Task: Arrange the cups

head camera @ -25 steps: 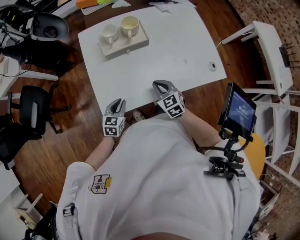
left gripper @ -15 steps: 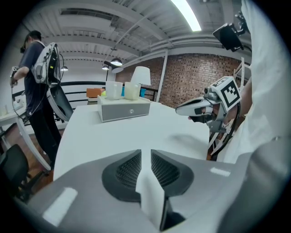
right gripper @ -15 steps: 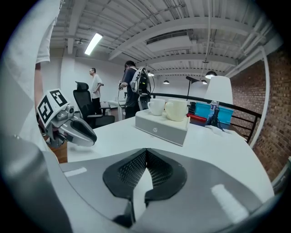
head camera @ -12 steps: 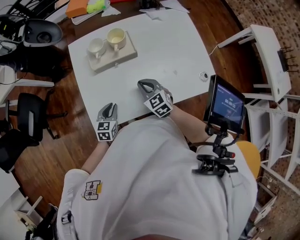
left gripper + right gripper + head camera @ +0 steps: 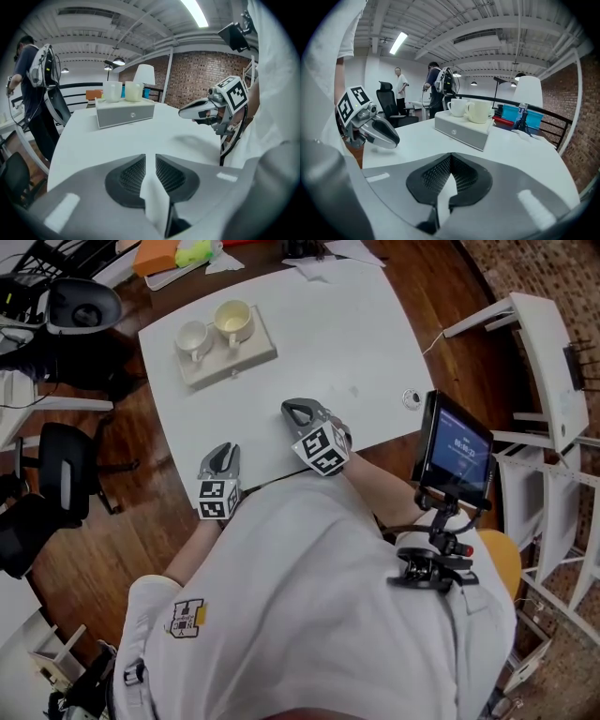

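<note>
The two cups stand side by side on top of a low, light-grey rectangular box (image 5: 239, 354) at about eleven o'clock on the smooth white tabletop (image 5: 366, 324), well apart from both tools; the small white glazed cup (image 5: 192, 334) sits to the nine o'clock side of the slightly larger cream-coloured cup (image 5: 232, 320), the two close together, each rounded and handled; the box looks matt and hard-edged, with a small round emblem on its long face, and seems to serve as a raised stand that keeps the pair together; the left gripper (image 5: 222, 456) hovers at the table's near edge around seven o'clock, its ribbed dark pads a narrow slot apart with only bare table showing through, so it carries nothing; the right gripper (image 5: 298, 412) is just inside the edge at about six o'clock, its ribbed pads meeting at the tips, closed and likewise empty; both point ahead and down towards the box, which I judge to be a ready posture before any reach, the arranging not yet begun; their grey moulded shells look like smooth plastic, each topped by a cube of black-and-white square markers; a dark tablet on a clamp stand (image 5: 459, 451) sits off the table at three o'clock, probably there for the person to read.
</note>
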`<control>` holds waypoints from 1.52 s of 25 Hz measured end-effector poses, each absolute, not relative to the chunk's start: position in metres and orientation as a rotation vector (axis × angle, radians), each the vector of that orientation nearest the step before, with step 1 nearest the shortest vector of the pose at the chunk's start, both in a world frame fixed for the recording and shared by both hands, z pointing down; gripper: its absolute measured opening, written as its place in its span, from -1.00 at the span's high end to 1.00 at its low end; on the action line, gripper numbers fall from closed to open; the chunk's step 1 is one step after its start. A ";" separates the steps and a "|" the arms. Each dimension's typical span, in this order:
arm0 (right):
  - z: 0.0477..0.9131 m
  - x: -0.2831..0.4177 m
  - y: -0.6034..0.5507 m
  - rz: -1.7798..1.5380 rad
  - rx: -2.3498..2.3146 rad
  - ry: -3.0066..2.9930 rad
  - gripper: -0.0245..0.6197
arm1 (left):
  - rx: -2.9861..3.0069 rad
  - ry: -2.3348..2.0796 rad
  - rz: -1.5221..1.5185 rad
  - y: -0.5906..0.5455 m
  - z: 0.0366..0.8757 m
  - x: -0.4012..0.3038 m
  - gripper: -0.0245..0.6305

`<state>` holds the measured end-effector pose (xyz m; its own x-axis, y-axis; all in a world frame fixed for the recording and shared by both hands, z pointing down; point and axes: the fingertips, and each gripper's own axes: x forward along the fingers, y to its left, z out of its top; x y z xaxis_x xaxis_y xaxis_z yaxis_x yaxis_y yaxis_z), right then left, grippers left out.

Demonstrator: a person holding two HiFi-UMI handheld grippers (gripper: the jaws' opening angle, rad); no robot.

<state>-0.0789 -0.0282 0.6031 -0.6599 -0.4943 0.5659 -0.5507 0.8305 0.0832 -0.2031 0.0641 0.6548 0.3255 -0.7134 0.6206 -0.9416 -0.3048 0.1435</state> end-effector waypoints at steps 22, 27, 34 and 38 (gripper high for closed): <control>0.597 -0.097 -0.017 0.079 0.774 -2.460 0.92 | 2.115 -1.475 0.595 0.080 0.659 -0.223 0.72; 0.594 -0.100 -0.018 0.075 0.781 -2.463 0.92 | 2.116 -1.477 0.595 0.080 0.659 -0.226 0.72; 0.597 -0.098 -0.020 0.037 0.776 -2.427 0.92 | 2.113 -1.482 0.595 0.078 0.658 -0.227 0.72; 0.601 -0.099 -0.019 0.007 0.767 -2.393 0.92 | 2.115 -1.483 0.591 0.079 0.660 -0.229 0.72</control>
<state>-0.0994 -0.0186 0.6015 -0.6401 -0.5240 0.5619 -0.5271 0.8316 0.1751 -0.2288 0.0786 0.6598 0.3172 -0.7352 0.5990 -0.9457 -0.2921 0.1422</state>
